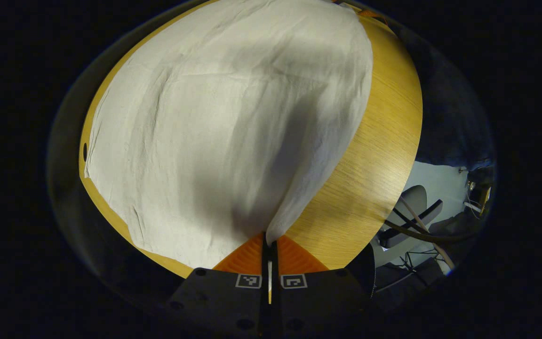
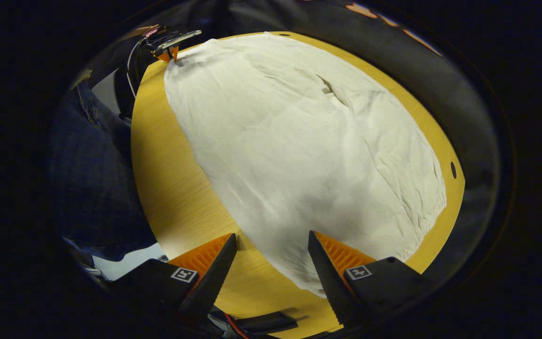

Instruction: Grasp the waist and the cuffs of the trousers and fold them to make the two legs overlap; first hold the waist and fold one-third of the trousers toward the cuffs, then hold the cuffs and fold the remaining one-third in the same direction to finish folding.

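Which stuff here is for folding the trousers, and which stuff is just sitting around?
For the job:
- white trousers, spread flat
- left gripper, shut on a corner of the trousers
- right gripper, open at the trousers' near edge
- wooden table under them

Just about:
- office chair on the floor beside the table
- cables by that chair

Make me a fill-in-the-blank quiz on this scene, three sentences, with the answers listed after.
1. The left gripper is ____ on a corner of the trousers.
2. The right gripper has its jaws ____ over the trousers' edge.
3. The trousers lie on a ____ table.

Answers: shut; open; wooden
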Available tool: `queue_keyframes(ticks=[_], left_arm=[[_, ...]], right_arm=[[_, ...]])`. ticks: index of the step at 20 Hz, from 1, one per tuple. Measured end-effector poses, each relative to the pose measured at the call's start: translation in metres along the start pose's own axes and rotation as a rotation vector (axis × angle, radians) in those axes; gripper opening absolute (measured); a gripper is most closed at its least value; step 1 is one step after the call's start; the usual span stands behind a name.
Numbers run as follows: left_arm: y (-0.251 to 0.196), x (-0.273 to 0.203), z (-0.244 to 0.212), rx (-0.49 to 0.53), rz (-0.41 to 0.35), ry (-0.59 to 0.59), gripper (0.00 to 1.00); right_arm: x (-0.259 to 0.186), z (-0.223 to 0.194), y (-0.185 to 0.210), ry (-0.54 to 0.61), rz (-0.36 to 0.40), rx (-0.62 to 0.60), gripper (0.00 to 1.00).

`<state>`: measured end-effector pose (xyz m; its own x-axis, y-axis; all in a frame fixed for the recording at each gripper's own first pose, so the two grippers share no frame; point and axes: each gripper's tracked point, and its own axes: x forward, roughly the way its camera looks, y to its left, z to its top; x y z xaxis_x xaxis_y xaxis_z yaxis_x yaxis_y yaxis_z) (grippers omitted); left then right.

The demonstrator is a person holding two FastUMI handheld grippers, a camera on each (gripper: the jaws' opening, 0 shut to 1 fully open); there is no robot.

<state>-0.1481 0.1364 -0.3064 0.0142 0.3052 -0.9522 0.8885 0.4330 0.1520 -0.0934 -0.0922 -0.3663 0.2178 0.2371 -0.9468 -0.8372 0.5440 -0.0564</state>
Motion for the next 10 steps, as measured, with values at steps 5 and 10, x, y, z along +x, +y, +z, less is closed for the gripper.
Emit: queue_keyframes(ticks=[5,10], left_arm=[[-0.0021,-0.0006,0.0022,-0.014,-0.016,0.006,0.00],[-0.0022,-0.0013,0.0023,-0.024,-0.034,0.005,0.00]], right_arm=[[0.0010,-0.0003,0.0038,0.065,-0.003,-0.004,0.93],[-0.0022,0.0008,-0.0015,0.069,-0.038,-0.024,0.48]])
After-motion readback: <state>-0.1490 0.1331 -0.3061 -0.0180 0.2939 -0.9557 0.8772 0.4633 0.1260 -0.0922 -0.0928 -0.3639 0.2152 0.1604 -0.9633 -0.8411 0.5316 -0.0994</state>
